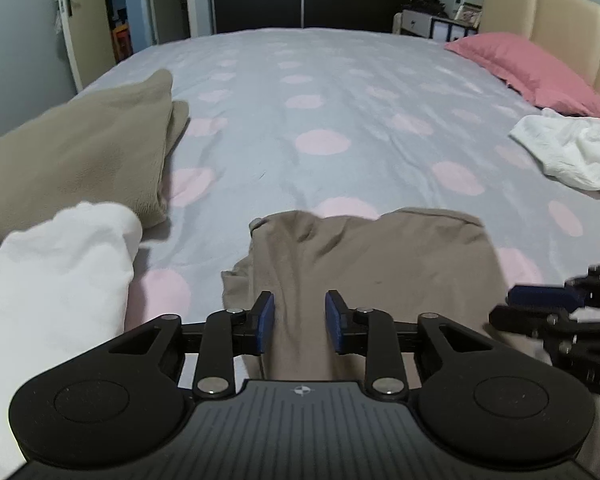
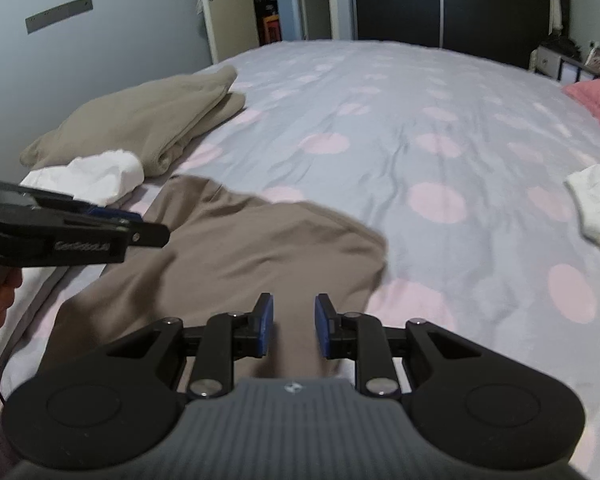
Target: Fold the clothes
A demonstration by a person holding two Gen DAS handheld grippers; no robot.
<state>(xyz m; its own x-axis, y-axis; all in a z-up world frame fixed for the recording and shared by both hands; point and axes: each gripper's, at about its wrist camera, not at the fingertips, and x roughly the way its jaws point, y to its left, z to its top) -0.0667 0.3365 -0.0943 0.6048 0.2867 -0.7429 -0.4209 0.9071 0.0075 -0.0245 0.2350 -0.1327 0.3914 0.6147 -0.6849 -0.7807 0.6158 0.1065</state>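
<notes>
Bedroom scene: bed [image 1: 340, 92] with dotted grey cover serves as the folding surface. Taupe garment [image 1: 380, 272] lies spread at the near edge, directly ahead of both grippers, within reach. Left gripper [image 1: 300, 322] and right gripper [image 2: 294, 326] hover over it, jaws parted, holding nothing, apparently poised to pinch an edge. Folded taupe stack [image 1: 80, 160] and white cloth [image 1: 56, 264] sit aside at left, likely finished; white garment [image 1: 568, 152] waits at right near the pink pillow [image 1: 528, 72].

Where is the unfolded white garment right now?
The white garment lies crumpled at the right side of the bed in the left wrist view, just in front of the pink pillow.
</notes>
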